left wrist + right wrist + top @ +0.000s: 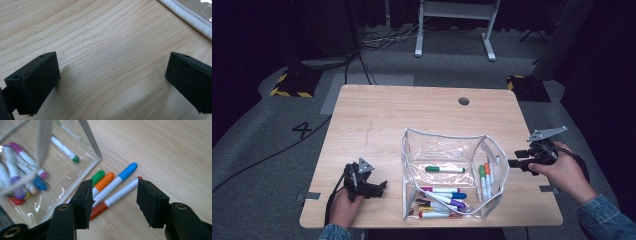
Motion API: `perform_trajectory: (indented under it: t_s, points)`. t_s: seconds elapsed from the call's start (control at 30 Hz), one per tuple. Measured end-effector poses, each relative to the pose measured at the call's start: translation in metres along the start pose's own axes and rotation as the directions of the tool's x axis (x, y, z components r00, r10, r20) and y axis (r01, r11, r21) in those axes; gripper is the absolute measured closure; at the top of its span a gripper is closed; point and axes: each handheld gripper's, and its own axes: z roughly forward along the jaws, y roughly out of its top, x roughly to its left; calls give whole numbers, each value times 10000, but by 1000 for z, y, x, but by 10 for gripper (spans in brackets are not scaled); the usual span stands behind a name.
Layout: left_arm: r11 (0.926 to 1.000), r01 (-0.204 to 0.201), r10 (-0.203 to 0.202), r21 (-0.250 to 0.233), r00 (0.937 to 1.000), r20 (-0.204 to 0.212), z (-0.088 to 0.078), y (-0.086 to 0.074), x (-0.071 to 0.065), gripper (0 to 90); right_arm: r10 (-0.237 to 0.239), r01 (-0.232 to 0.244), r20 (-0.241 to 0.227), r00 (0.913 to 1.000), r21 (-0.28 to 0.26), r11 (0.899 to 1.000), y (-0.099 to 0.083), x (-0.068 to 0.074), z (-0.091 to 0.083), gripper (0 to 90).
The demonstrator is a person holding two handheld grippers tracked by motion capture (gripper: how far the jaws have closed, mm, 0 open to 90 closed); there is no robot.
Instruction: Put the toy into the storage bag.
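One desk. One clear pouch with white trim stands on it. Four markers lie side by side on the desk just outside the pouch wall: one green-capped, one orange-capped, one blue-capped, and one with a red-orange cap. More markers lie inside the pouch, one green-capped apart from the heap; overlap prevents an exact count there. Two handheld grippers: the left gripper and the right gripper.

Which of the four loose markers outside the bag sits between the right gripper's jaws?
The red-capped marker, outermost in the row; the others lie nearer the bag.
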Motion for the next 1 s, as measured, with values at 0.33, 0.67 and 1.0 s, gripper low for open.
perform_trajectory:
  t_s: [0.33,0.67,1.0]
  points:
    - [10000,23,-23,-3,10000,17,0,0,0,0,414,-414,22,9991,739,9964,-25,-7,54,476]
    - [10000,25,-25,-8,10000,11,0,0,0,0,706,-721,196,9973,949,9929,-33,-14,89,482]
    - [10000,27,-27,-8,10000,12,0,0,0,0,925,-1110,1177,9887,1621,9805,-47,-27,88,698]
